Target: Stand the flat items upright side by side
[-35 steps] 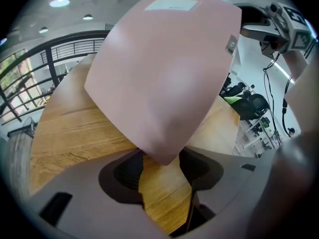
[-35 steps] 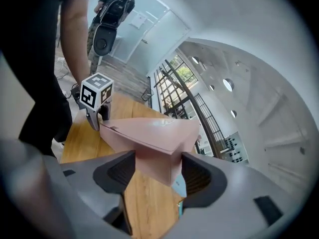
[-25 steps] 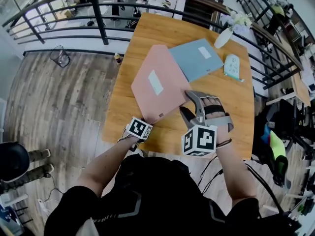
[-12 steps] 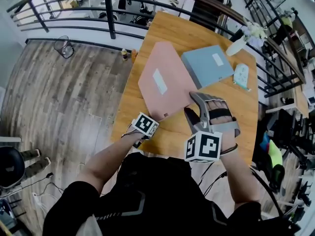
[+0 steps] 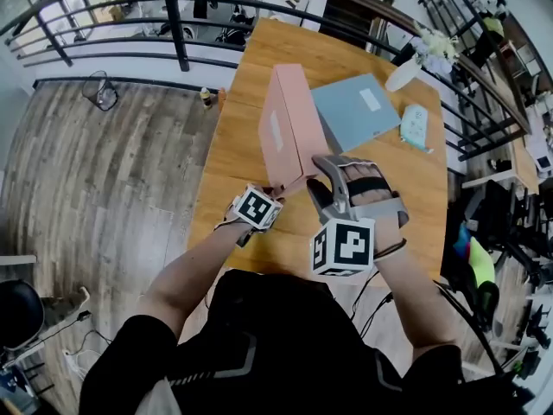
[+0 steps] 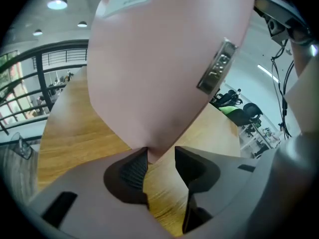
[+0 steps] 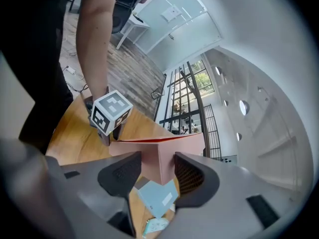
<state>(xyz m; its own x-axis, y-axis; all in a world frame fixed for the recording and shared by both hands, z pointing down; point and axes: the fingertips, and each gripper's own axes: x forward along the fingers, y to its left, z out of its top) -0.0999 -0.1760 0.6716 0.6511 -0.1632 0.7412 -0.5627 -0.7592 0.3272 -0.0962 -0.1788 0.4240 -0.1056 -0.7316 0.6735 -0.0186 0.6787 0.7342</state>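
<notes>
Support: light wooden bench (image 5: 233, 145), carrying both flat items.
Task item: large pink flat rectangular case (image 5: 289, 128), tipped onto one long edge, nearly upright, just left of the flat-lying blue-grey flat rectangular case (image 5: 359, 111).
Right side: right claw (image 7: 157, 171) closing, pads on both faces of the pink edge.
Left side: left claw (image 6: 160, 166) closing round the pink corner, one pad touching, the other apart.
Advice: best to firm both grips first, then pivot on the planted edge.
Views: tilt plain from the head view only; pad gap only from the left gripper view.

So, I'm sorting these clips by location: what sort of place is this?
Probably an open-plan office or lab mezzanine. A light wooden table stands on grey plank flooring beside a black metal railing, and beyond it are desks and office chairs, seemingly a level below.
</notes>
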